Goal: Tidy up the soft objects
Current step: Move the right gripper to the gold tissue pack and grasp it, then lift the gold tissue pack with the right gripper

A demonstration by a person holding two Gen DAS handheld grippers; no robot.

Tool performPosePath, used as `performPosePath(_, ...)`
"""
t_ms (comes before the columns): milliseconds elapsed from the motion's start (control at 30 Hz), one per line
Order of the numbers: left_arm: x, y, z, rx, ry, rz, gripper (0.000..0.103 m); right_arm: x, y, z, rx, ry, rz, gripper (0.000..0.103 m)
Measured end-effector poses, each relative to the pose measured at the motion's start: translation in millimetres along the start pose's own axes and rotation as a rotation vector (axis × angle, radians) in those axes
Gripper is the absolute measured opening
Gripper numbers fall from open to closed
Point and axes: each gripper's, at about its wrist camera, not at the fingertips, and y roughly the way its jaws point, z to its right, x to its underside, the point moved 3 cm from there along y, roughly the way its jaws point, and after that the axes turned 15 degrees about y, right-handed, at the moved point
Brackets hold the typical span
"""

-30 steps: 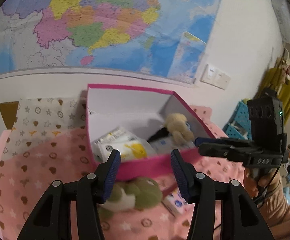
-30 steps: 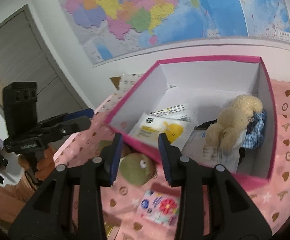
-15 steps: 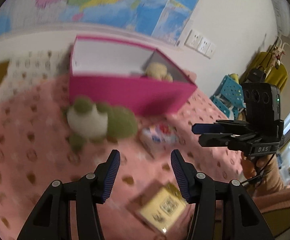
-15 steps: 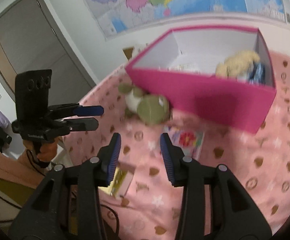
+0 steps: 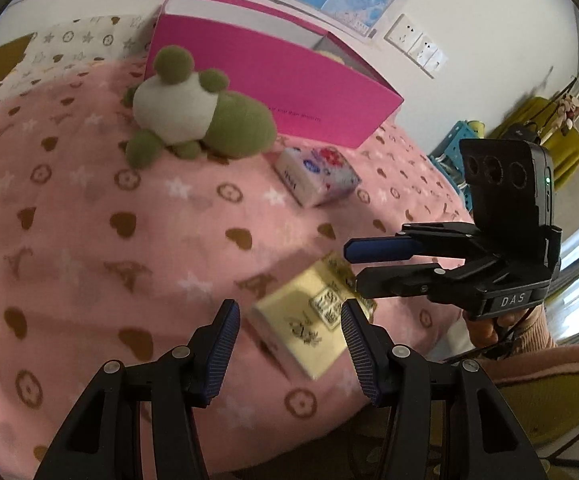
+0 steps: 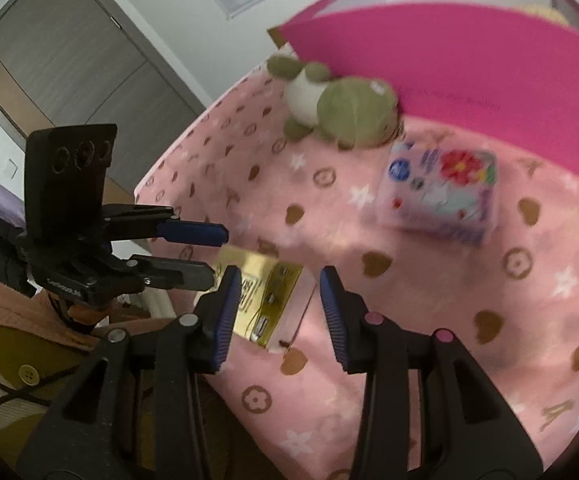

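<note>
The left gripper (image 5: 289, 344) and right gripper (image 6: 277, 312) both stand parted and empty over the yellow pack (image 5: 309, 320) near the blanket's (image 5: 89, 240) front edge. Beyond lie open blanket, a floral pack (image 6: 441, 196), a frog (image 5: 201, 116) against the box (image 5: 289, 88).

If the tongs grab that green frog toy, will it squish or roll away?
The frog toy looks fuzzy and stuffed, so it would probably squish where it is pinched and spring back. Its small legs would likely dangle. It lies slumped on the soft pink blanket, so a push should drag or flop it over rather than roll it.
</note>
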Motion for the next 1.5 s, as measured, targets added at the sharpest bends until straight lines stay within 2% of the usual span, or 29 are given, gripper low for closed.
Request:
performPosePath(167, 4, 3, 9, 0.025, 0.009, -0.008, 0.053, 5, 9, 2, -0.002, 0.014, -0.018, 0.043)
performPosePath(300, 3, 12, 15, 0.033, 0.025, -0.034, 0.046, 7, 10, 6, -0.019, 0.041, -0.018, 0.043)
performPosePath(567, 3, 17, 14, 0.046, 0.023, -0.038, 0.038, 13, 12, 7, -0.023, 0.061, -0.017, 0.039)
performPosePath(767, -3, 16, 12, 0.052, 0.016, -0.015, 0.037, 11, 6, 9, -0.006, 0.067, 0.008, 0.038)
performPosePath(1133, -22, 17, -8, 0.009, 0.008, 0.016, 0.037, -1, 1, 11, 0.0, 0.084, 0.062, 0.038)
performPosePath(1267, -21, 23, -18, 0.013, -0.031, 0.011, 0.037, -5, 2, 16, -0.002, 0.107, 0.068, 0.038)
performPosePath(1500, -18, 21, -14, -0.023, -0.008, 0.006, 0.037, -1, 5, 25, -0.015, 0.143, 0.064, 0.038)
